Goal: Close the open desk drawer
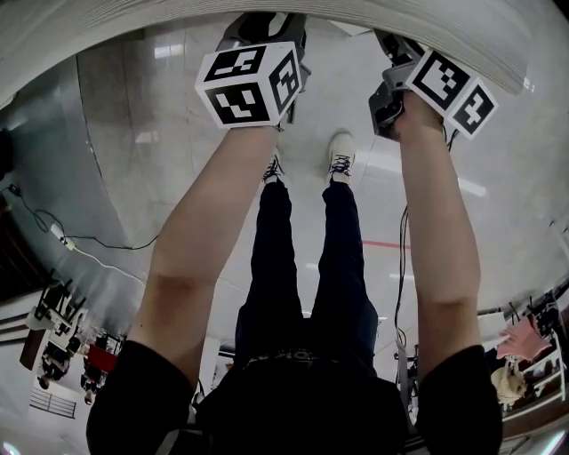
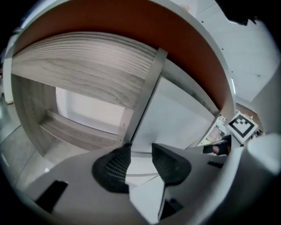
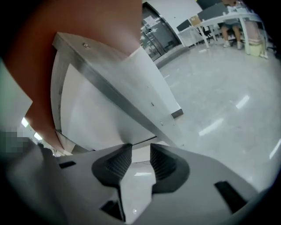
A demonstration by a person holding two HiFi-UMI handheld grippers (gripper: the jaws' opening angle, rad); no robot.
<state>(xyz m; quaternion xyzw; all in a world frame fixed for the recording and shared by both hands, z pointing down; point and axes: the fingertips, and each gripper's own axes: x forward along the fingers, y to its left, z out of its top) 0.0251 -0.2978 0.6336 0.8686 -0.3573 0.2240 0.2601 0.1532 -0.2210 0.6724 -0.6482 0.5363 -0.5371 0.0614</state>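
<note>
1. The left tongs (image 2: 141,151) were held out at the end of a bare forearm (image 1: 209,222), up under the edge of the table (image 1: 133,27). Their pads were set apart and nothing was clamped between them.
2. Just beyond their tips, the white panel of the drawer (image 2: 175,114) was seen beneath the table's wood-grain front and reddish-brown underside. A grey strip (image 2: 147,92) was laid slantwise along the panel's left edge.
3. Between the two arms, the person's legs (image 1: 302,258) in dark trousers and a pair of pale shoes (image 1: 340,155) were seen on the glossy floor (image 1: 498,231).
4. The right tongs (image 3: 140,151) were held out level with the left pair, well apart from them. Their pads were likewise parted, with nothing gripped.
5. In the right gripper view, the drawer's white panel was seen just past the tips, with bare floor spread out to its right.
</note>
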